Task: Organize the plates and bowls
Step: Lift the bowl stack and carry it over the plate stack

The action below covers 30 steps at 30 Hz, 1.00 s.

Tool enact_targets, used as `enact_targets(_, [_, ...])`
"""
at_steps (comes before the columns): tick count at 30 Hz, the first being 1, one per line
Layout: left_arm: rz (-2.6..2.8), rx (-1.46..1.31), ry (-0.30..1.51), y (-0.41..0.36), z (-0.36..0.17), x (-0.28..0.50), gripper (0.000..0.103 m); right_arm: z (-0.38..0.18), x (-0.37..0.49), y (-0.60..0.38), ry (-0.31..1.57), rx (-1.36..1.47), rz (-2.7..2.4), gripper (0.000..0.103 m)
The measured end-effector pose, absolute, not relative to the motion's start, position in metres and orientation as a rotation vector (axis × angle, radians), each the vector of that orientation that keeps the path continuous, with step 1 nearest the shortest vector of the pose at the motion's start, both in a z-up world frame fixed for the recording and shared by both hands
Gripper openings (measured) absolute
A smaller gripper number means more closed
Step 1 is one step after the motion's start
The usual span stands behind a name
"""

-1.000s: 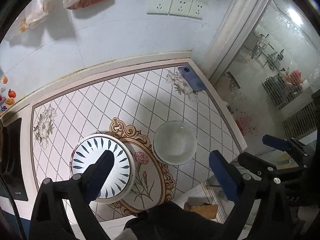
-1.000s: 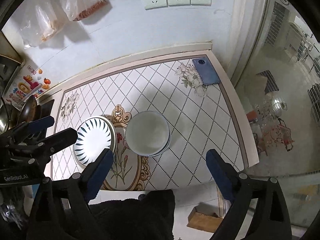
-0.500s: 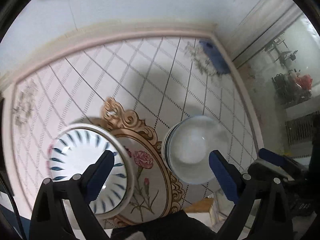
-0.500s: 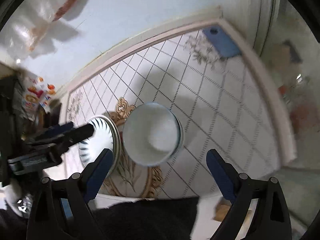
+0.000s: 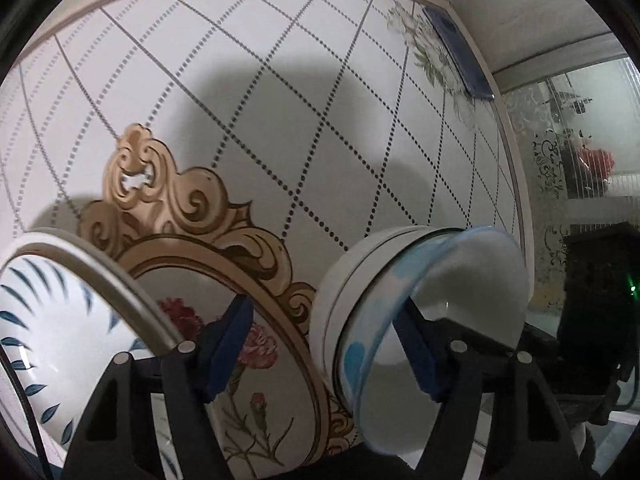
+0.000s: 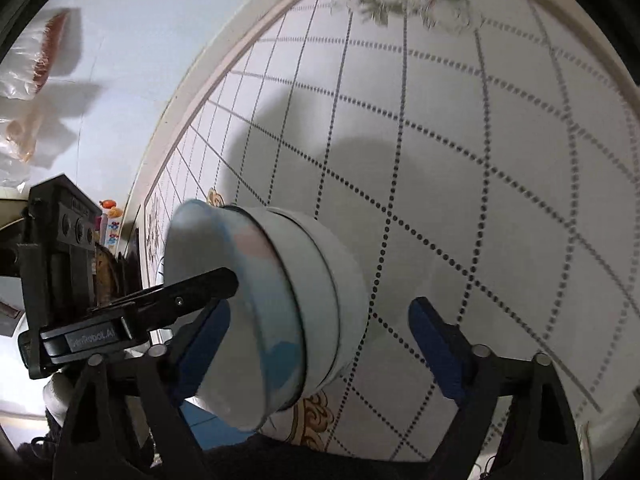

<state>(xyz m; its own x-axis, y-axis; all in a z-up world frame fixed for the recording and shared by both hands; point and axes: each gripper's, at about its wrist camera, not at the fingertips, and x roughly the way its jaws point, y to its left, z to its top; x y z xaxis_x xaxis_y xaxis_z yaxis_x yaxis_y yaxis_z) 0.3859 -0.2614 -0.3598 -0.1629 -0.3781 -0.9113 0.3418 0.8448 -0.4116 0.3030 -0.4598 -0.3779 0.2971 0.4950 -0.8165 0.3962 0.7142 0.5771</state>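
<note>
Left wrist view shows the bowls (image 5: 420,304) stacked beside the plate (image 5: 60,320) on the table (image 5: 280,100), both grippers' fingers spread wide around the stack, nothing gripped yet, so sorting looks barely begun.

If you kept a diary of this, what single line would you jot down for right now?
stage: reaching for bowls | left gripper: open, straddling bowl stack rim | right gripper: open, around same stack | plate: untouched on table
</note>
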Motion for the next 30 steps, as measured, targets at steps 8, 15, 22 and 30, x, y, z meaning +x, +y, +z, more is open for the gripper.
enact_targets(8, [-0.719,-0.116,1.621,-0.263,-0.368,0.383,0.049,-0.404,0.311,-0.44,1.376,0.826,0.152,0.06])
enact_targets(15, [-0.687,-0.132,1.604,-0.257,-0.364,0.378,0.046,-0.407,0.313,-0.439,1.356,0.845,0.148,0.058])
enact_targets(22, [-0.665,-0.133,1.581,-0.253,-0.358,0.378,0.045,-0.398,0.315,-0.439,1.341,0.791,0.141,0.057])
enact_targets(30, [-0.606,-0.134,1.569,-0.235,-0.329,0.382,0.044,-0.378,0.329,-0.427,1.349,0.774,0.169,0.056])
